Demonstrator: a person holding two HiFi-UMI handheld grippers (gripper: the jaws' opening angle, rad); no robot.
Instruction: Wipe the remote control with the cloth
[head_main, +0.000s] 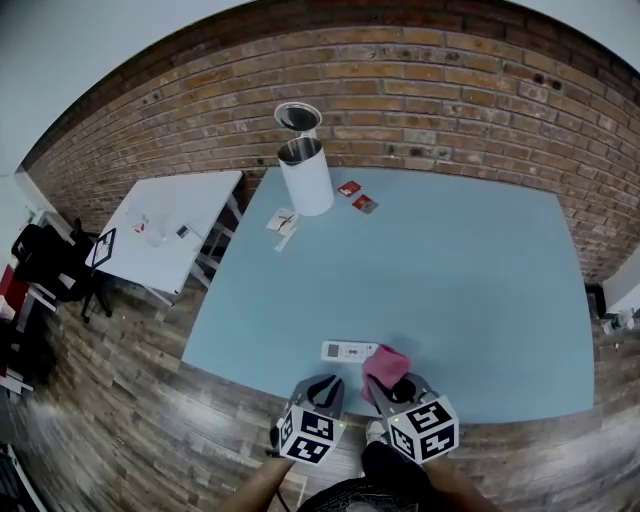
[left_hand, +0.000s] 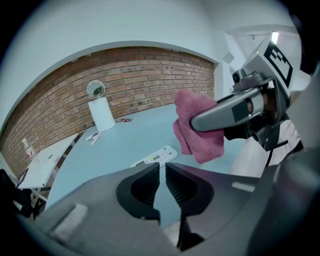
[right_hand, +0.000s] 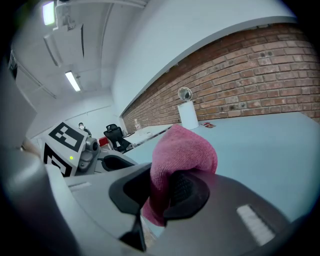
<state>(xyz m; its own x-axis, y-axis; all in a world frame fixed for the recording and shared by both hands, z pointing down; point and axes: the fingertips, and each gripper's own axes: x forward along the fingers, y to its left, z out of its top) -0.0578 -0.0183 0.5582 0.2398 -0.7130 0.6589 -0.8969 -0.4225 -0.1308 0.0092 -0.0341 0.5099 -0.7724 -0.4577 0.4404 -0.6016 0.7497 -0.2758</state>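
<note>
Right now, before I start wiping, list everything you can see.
table: 1, light blue, centre
remote: 1, white, on table near front edge, just left of cloth
cloth: 1, pink, in right gripper
bin: 1, white, lid up, far edge of table
packets: 2, red, right of bin
papers: a few, white, near bin
side table: 1, white, left
chair: 1, black, far left
wall: brick, behind
floor: wood
left gripper: grey, jaws slightly apart, empty
right gripper: grey, shut on cloth
</note>
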